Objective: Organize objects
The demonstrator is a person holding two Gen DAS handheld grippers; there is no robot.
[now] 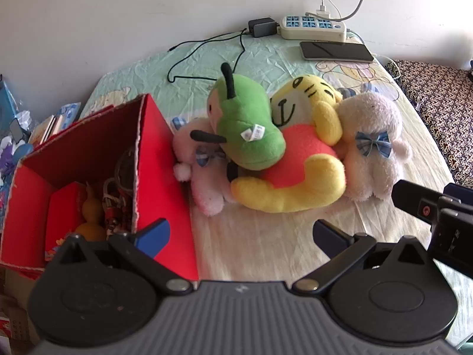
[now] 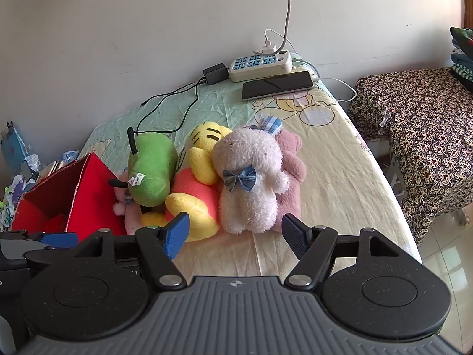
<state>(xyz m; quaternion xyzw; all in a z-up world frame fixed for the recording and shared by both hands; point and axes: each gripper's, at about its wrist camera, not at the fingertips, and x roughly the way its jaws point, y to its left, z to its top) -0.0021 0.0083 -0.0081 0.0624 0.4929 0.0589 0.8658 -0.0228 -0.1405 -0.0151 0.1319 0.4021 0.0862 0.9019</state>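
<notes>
A pile of plush toys lies on the bed: a green plush (image 1: pixel 246 127) (image 2: pixel 152 171) on top of a yellow and red tiger plush (image 1: pixel 298 174) (image 2: pixel 195 195), a white bunny with a blue bow (image 1: pixel 369 148) (image 2: pixel 251 189), a pink plush (image 1: pixel 204 177) at the left and a dusty-pink plush (image 2: pixel 291 177) behind the bunny. An open red box (image 1: pixel 88 177) (image 2: pixel 74 204) holding trinkets stands left of the pile. My left gripper (image 1: pixel 241 236) is open and empty in front of the pile, its left finger by the box. My right gripper (image 2: pixel 236 233) is open and empty, just short of the bunny.
A power strip (image 1: pixel 313 26) (image 2: pixel 260 65), a black adapter (image 1: pixel 261 27) with a cable and a phone (image 1: pixel 335 51) (image 2: pixel 276 84) lie at the back of the bed by the wall. Clutter (image 1: pixel 17 130) sits left of the bed. A patterned covered stand (image 2: pixel 414 136) is at the right.
</notes>
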